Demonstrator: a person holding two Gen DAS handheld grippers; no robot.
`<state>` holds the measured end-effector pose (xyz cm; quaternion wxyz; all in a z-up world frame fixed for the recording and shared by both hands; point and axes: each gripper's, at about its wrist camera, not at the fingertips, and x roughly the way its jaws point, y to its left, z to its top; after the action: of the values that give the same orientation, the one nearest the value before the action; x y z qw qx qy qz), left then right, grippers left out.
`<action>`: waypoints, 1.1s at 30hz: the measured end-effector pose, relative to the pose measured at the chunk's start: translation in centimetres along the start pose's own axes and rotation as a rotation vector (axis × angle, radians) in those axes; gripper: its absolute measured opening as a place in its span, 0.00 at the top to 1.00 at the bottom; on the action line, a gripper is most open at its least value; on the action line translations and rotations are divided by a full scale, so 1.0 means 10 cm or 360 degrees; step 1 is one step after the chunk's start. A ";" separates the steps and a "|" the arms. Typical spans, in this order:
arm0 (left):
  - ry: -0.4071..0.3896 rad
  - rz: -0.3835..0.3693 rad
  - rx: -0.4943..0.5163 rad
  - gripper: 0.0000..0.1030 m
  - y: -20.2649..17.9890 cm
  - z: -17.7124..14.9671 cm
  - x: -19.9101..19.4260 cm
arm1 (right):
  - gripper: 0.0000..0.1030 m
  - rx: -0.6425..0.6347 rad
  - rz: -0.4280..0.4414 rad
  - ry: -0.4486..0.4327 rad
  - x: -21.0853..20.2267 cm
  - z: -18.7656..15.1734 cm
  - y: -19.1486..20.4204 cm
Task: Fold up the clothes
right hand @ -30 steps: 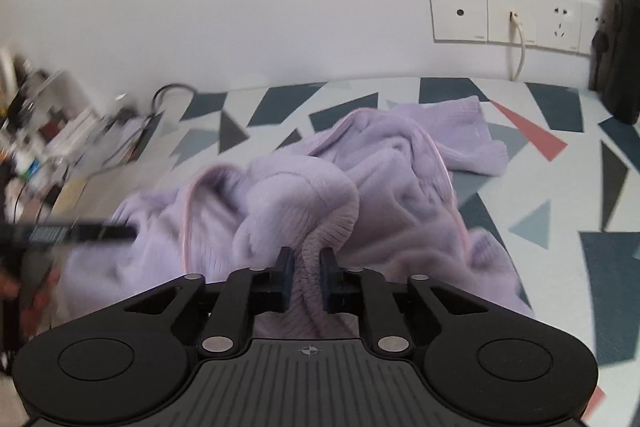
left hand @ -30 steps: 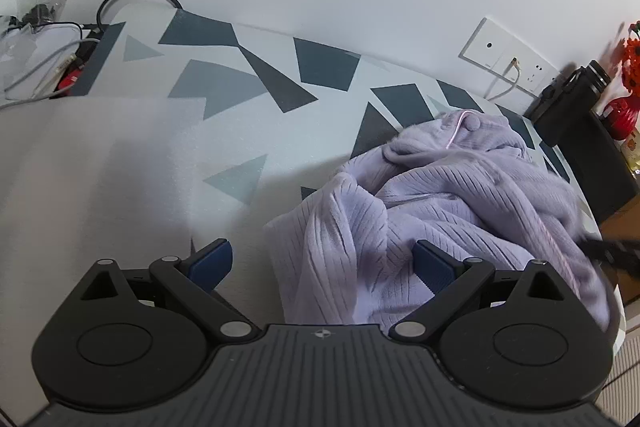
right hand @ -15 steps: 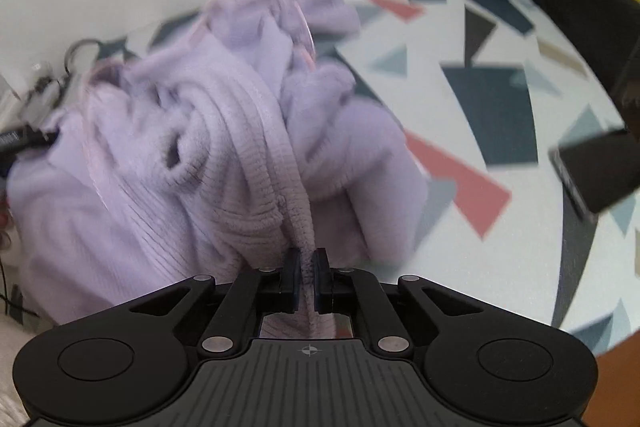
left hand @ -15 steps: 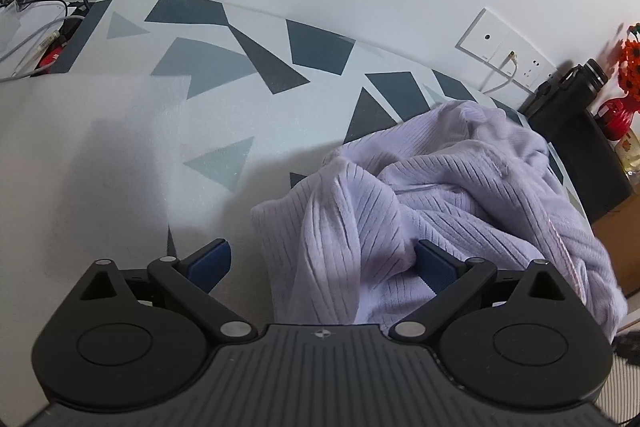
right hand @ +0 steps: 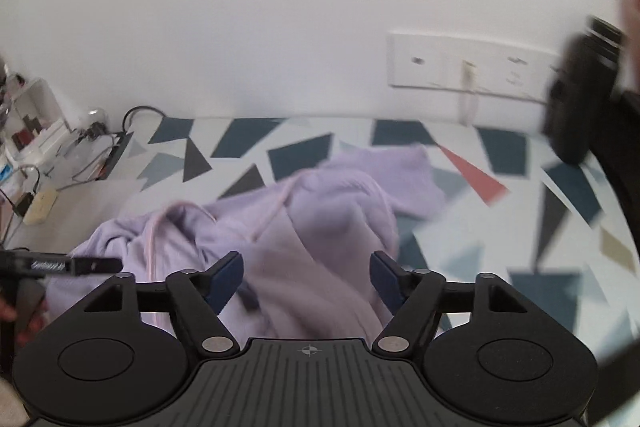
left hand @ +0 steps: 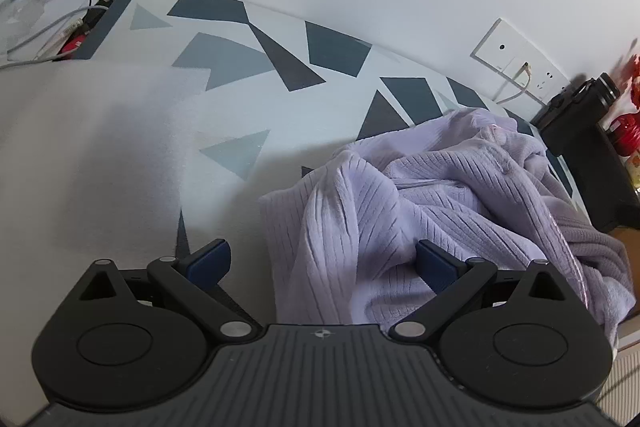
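Lavender garment (left hand: 432,203) lies crumpled on the patterned table (left hand: 248,67). I see my left gripper (left hand: 324,261) spread wide over its edge; my right gripper (right hand: 306,277) likewise hangs apart, holding nothing.

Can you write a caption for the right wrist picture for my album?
Open right gripper hovers over a crumpled lilac sweater on the triangle-patterned table.

Crumpled lilac ribbed garment (left hand: 432,211) heaped on triangle-patterned counter (left hand: 248,67); left hand-held gripper (left hand: 324,261) spread wide, straddling its near edge.
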<state>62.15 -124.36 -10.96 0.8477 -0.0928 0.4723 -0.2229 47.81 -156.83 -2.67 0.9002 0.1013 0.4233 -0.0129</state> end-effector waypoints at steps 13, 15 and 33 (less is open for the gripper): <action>-0.0003 -0.0002 0.0001 0.03 -0.01 -0.01 -0.01 | 0.90 -0.0215 0.0020 0.0262 0.76 -0.10 0.36; -0.0002 -0.0014 0.0002 0.03 0.00 -0.01 -0.01 | 0.91 -0.0258 0.0007 0.0179 0.51 -0.15 0.39; 0.0022 -0.0075 0.0012 0.03 -0.01 -0.02 0.11 | 0.91 -0.0242 -0.0003 0.0504 -0.14 -1.12 0.12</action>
<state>62.45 -124.95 -11.88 0.8393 -0.0991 0.4750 -0.2453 38.59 -153.53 -8.35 0.8274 0.0334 0.5596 0.0345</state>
